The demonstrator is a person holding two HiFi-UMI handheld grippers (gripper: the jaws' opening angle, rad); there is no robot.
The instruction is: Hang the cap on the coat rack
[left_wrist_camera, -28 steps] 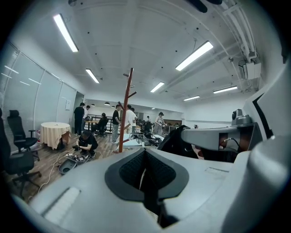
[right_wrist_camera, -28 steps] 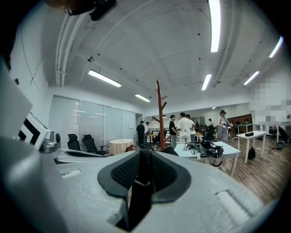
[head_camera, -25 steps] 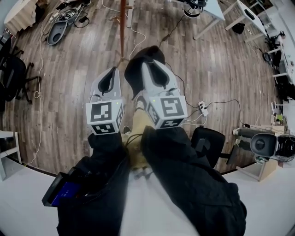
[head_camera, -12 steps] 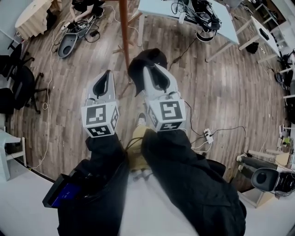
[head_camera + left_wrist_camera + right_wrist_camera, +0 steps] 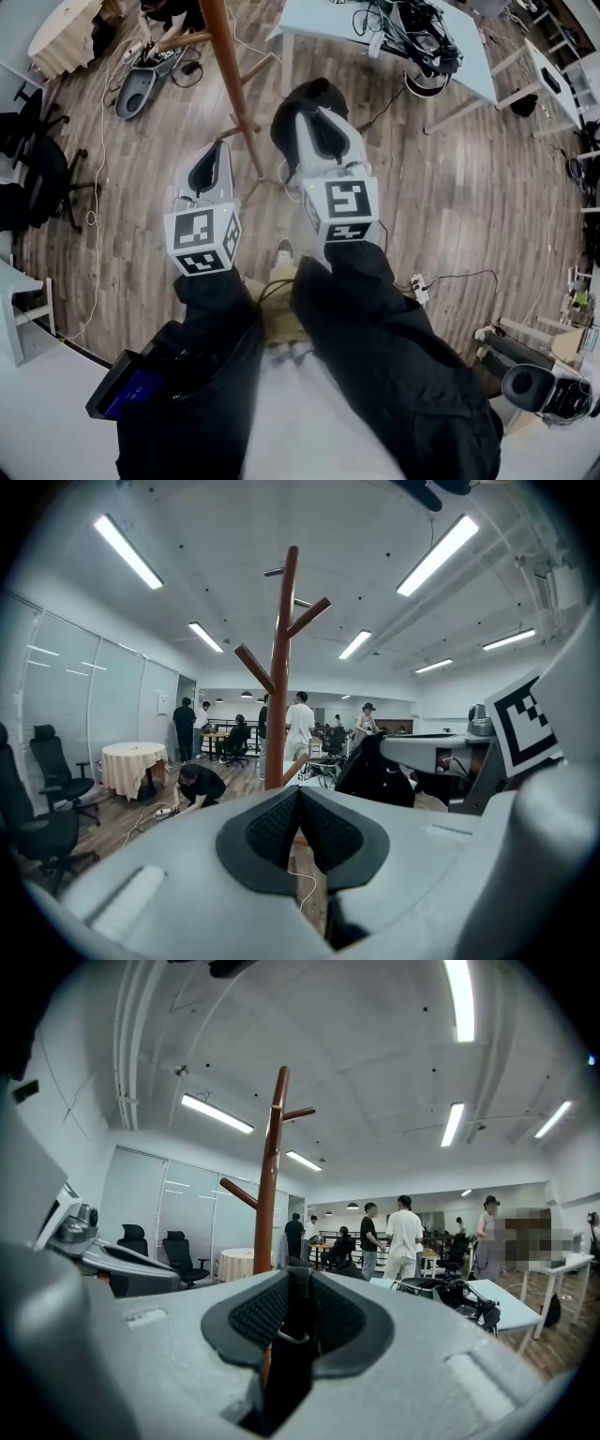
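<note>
The black cap [image 5: 320, 91] hangs from my right gripper [image 5: 312, 112], whose jaws are shut on its strap [image 5: 292, 1354]. In the right gripper view the strap runs down between the pads. The brown wooden coat rack [image 5: 228, 75] stands just beyond and left of both grippers; its pole and slanted pegs rise ahead in the left gripper view [image 5: 279, 667] and the right gripper view [image 5: 269, 1166]. My left gripper [image 5: 221, 148] is shut, pads touching, with nothing between them [image 5: 299, 799]. It sits left of the cap [image 5: 380, 771].
A pale table [image 5: 375, 37] loaded with cables stands beyond on the right. Office chairs [image 5: 28, 159] are at the left. Cables and a grey device [image 5: 136, 89] lie on the wood floor. Several people stand behind the rack [image 5: 300, 724], and a cloth-covered round table [image 5: 131, 761] is at the left.
Both grippers and the view have moved toward the coat rack; its pole now stands closer and slants past the left gripper. The cap stays clamped in the right gripper.
</note>
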